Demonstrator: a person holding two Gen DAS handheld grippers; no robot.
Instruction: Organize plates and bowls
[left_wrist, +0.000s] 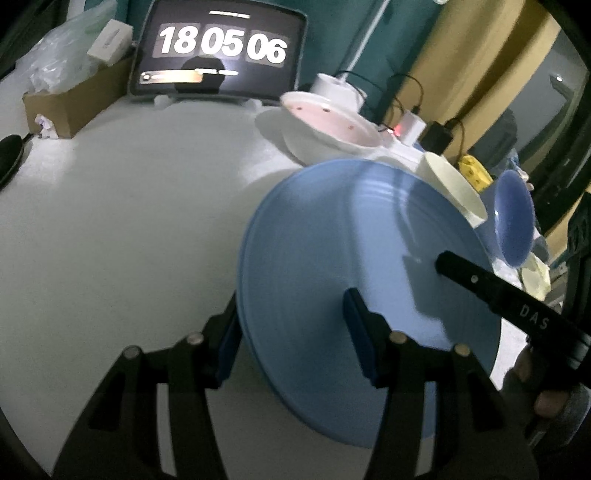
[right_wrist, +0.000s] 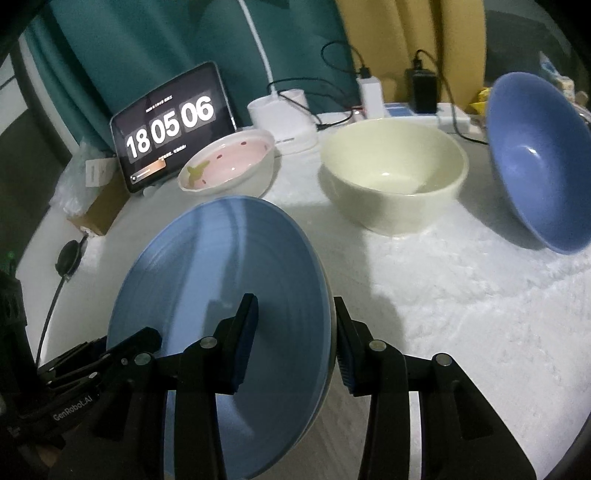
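1. White fuzzy tabletop; tablet clock at the back.
2. Blue plate sits between both grippers, tilted, rim edges inside each one's jaws.
3. Left gripper straddles the left rim, right gripper the right rim; pads look close, firm contact unclear.
4. Pink bowl, cream bowl, blue bowl lie beyond.

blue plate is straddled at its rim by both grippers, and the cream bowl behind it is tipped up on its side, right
Not quite. The cream bowl stands upright on the white cloth; the right wrist view shows it. The tipped one is the blue bowl. The blue plate does sit between both grippers' fingers.
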